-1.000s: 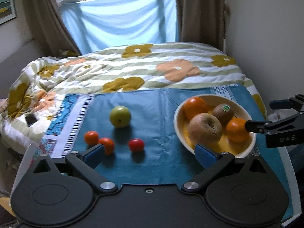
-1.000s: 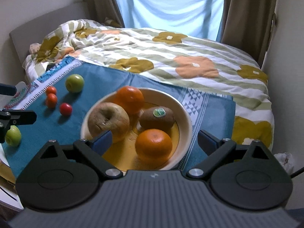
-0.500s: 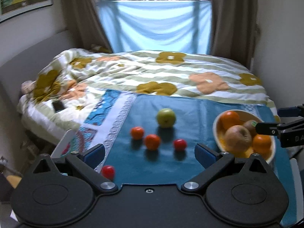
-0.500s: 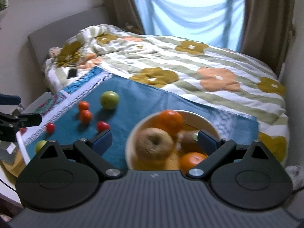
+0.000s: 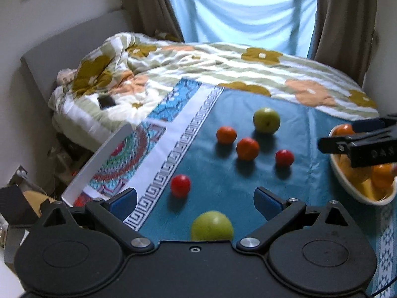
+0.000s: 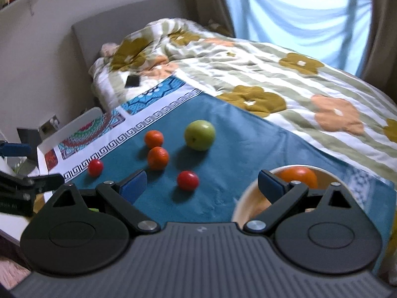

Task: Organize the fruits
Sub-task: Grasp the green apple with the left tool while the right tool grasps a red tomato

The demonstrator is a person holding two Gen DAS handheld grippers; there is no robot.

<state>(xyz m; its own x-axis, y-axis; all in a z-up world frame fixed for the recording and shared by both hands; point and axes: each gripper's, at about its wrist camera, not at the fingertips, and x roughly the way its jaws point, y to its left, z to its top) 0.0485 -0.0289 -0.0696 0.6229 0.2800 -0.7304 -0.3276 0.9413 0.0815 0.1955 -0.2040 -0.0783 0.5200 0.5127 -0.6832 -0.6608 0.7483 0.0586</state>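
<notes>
On the teal cloth (image 5: 223, 173) lie loose fruits: a far green apple (image 5: 266, 120), two small oranges (image 5: 226, 135) (image 5: 247, 148), two red tomatoes (image 5: 284, 157) (image 5: 180, 185), and a near green apple (image 5: 211, 226). That near apple sits just ahead of the left gripper (image 5: 195, 198), whose jaws stand wide apart, empty. Over the cream bowl (image 6: 244, 198) hangs the right gripper (image 6: 202, 183), jaws also spread and empty; the bowl holds an orange (image 6: 297, 176) and other fruit, blurred, perhaps more oranges.
</notes>
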